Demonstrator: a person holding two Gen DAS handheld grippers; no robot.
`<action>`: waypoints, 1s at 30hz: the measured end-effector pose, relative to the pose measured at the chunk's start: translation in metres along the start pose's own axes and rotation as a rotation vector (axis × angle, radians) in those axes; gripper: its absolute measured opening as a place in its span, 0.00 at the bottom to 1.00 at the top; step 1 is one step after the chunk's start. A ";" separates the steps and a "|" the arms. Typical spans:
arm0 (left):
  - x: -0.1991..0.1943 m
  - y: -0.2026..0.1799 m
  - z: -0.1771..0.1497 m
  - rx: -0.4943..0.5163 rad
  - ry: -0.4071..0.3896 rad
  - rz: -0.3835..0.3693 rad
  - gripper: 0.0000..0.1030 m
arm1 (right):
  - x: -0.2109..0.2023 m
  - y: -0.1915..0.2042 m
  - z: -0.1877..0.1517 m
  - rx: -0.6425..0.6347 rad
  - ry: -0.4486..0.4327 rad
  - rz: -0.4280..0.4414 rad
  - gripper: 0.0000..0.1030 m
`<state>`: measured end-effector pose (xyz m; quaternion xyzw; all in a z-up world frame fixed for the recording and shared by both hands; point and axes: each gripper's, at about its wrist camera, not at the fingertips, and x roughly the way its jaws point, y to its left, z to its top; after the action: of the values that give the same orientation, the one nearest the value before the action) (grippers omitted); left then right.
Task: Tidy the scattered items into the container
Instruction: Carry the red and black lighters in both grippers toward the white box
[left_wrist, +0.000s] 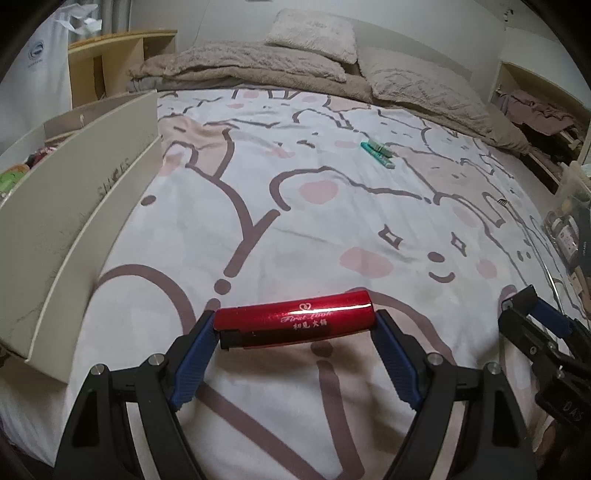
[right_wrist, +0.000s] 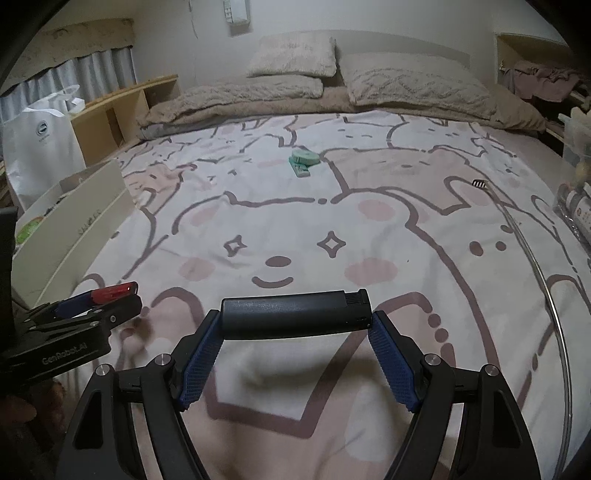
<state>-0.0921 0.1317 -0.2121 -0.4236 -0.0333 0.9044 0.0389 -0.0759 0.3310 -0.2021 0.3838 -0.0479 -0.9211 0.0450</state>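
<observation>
Carrying two lighters above the bed sheet (left_wrist: 332, 221): the transfer step is underway. The left gripper (left_wrist: 295, 325) is clamping the red lighter (left_wrist: 293, 323) end to end, jaws set wide; the right gripper (right_wrist: 295, 314) is likewise gripping the black lighter (right_wrist: 295, 314). Next, both are needing release over the white box (left_wrist: 74, 206) at left.

Both wrist cameras look down along their tongs, close above the bedspread (left_wrist: 295, 206), sharing the pillows (right_wrist: 291, 55).
</observation>
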 end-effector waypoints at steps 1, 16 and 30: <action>-0.004 0.000 0.000 0.004 -0.009 -0.002 0.81 | -0.002 0.002 -0.001 -0.002 -0.004 -0.001 0.77; -0.051 0.004 0.002 0.018 -0.099 -0.047 0.81 | -0.041 0.026 -0.007 -0.045 -0.096 -0.010 0.77; -0.098 0.015 0.005 0.060 -0.194 -0.043 0.81 | -0.083 0.040 -0.001 -0.044 -0.188 0.022 0.77</action>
<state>-0.0343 0.1072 -0.1358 -0.3318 -0.0188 0.9407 0.0677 -0.0152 0.3008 -0.1400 0.2942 -0.0361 -0.9532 0.0590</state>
